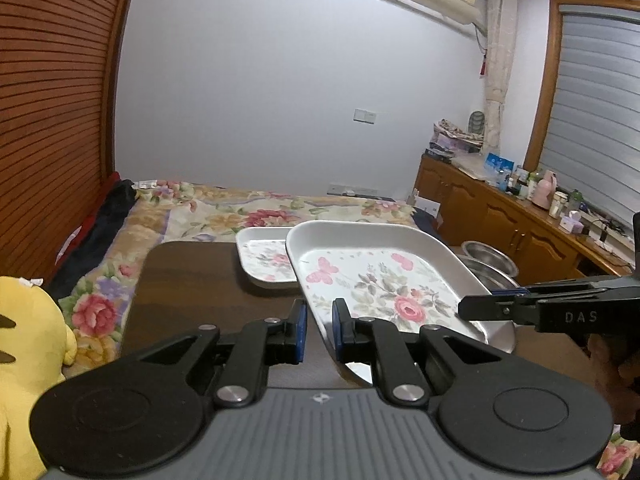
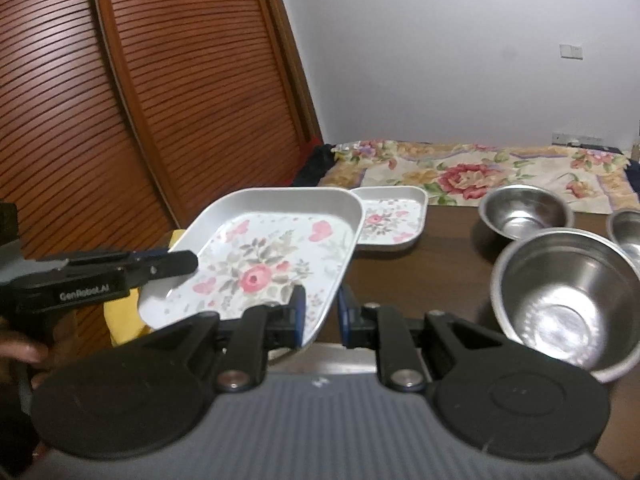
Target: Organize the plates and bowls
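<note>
Plate (image 1: 372, 280) with rose print, centre frame, lifted above table (image 1: 192, 280), pinched at opposite rims by left tool (image 1: 320, 320) and right tool (image 2: 322, 312). Best kept level, both grips firm, then lowered squarely onto smaller plate (image 2: 390, 216) behind.
</note>
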Motion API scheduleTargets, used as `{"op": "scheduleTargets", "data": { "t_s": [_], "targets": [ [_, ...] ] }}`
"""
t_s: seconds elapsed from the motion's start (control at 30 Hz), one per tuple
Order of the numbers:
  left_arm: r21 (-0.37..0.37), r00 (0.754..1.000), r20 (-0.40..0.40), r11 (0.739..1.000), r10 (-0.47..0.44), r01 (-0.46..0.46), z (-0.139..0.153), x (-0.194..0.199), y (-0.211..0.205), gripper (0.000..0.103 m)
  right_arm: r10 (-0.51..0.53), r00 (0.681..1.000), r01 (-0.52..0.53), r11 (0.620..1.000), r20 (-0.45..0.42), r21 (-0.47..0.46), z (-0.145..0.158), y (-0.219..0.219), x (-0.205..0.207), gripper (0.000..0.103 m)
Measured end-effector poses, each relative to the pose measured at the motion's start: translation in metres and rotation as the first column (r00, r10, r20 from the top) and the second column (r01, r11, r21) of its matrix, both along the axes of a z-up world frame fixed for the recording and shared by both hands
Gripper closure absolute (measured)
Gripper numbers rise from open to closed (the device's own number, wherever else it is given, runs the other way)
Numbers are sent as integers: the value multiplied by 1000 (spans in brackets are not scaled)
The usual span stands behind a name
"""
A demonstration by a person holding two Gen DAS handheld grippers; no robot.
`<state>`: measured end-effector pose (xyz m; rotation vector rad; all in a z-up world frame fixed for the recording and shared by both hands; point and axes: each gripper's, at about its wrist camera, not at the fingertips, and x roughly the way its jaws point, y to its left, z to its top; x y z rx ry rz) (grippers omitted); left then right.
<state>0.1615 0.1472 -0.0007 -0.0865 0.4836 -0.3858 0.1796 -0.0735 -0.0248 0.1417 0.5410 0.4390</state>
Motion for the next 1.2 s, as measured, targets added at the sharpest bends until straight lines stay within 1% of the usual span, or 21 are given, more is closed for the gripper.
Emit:
{"op": "scheduleTargets", "data": {
  "t_s": [0.2,0.4,0.57,0.67,0.73,0.93,1.03,1.2],
  "targets": [
    [10,1000,11,1000,-9,9,1,-30,-17,88,-9,1000,9,1000,22,4,0,-19,-26,84],
    [22,1000,-6,1000,-3,3,-8,-45,-27,88,-7,999,7,1000,44,-7,-10,-27,-40,84],
    [34,999,-44,999,3,-1,-22,-44,-30,88,-2,998,3,999,57,-32,-19,-24,-43,84],
    [54,998,-55,999,4,-1,-29,-43,-35,88,-5,998,8,999,64,-52,-26,-24,-43,84],
    [51,998,-67,999,2,1,-35,-42,-36,88,-5,998,9,998,65,-60,-32,-26,-43,84],
    [54,994,-111,999,9,-3,-53,-36,-36,88,-7,999,9,997,39,-73,-54,-26,-37,84],
    [61,992,-126,998,5,2,-59,-35,-38,88,-9,999,12,997,33,-82,-59,-25,-39,84],
    [93,991,-131,996,15,-3,-67,-35,-43,88,-12,999,16,995,37,-100,-66,-23,-42,84]
  ]
}}
